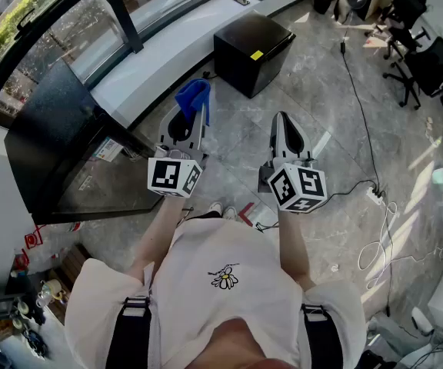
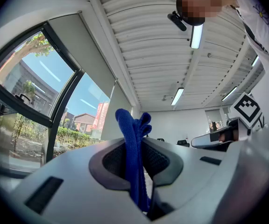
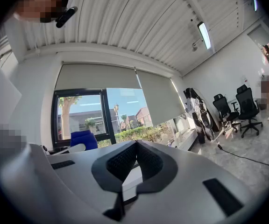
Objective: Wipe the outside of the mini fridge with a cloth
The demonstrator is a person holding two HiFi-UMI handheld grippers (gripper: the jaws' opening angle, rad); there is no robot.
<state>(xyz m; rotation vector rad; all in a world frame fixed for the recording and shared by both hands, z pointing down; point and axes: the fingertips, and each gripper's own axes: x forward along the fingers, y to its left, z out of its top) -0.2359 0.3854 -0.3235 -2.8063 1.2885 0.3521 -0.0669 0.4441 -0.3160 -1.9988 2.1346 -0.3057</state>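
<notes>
Blue knitted cloth [image 2: 130,125] clamped in left gripper [image 2: 134,146]; right gripper [image 3: 135,146] closed, empty. Both well short of black cube-shaped mini fridge [image 1: 252,52]; wiping seemingly not begun.

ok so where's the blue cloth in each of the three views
Head view: the blue cloth sits just left of centre, in the upper half.
Left gripper view: the blue cloth is at lower centre, pinched between the jaws.
Right gripper view: the blue cloth is a small patch low at left, in front of the window.
Shared landmark: the window's dark frame.
</notes>
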